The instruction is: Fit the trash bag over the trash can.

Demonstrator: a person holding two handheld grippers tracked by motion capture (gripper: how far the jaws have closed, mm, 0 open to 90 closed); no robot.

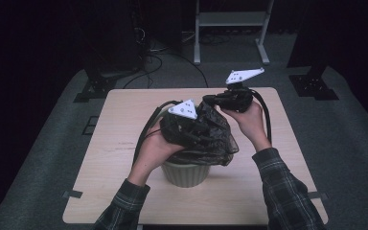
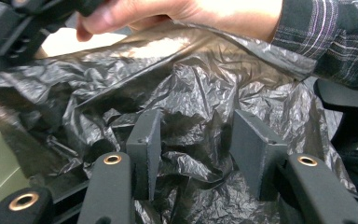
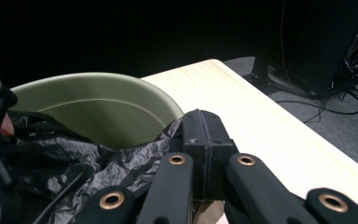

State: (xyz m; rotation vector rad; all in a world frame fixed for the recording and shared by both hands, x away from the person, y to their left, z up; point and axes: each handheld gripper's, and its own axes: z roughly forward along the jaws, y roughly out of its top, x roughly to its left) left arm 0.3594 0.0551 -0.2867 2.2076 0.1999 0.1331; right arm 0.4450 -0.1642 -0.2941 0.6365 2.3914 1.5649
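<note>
Left gripper (image 2: pixel 196 154): jaws apart, crumpled black film lying between and behind the pads, nothing pinched; seen from above at the near-left of the bin mouth (image 1: pixel 182 125).
Right gripper (image 3: pixel 204 154): jaws pressed together, an edge of the bag apparently caught between the pads at the bin's far rim; from above, raised at the far-right side (image 1: pixel 230 99).
Black plastic bag (image 2: pixel 200 88): thin, wrinkled, glossy; bunched over the top of the bin and spilling down its front, stretched between the two tools; also at (image 1: pixel 211 139) and (image 3: pixel 74 172).
Green bin (image 3: pixel 98 102): pale olive, round, ribbed outside, standing upright near the middle of the table; inside looks bare where visible; lower wall at (image 1: pixel 187 175).
Table (image 1: pixel 120 158): light wood, bin well in from every edge.
Hands: one on each tool, plaid sleeves entering from the near edge.
Step in hand (judged): lining the bin, with the bag's mouth being opened and spread over the rim.
Next move calls for (judged): closing the left pads on a free edge of film, then drawing it outward and down over the near rim while the far edge is held.
Writing, brands, labels: none readable on bag, bin or tools.
</note>
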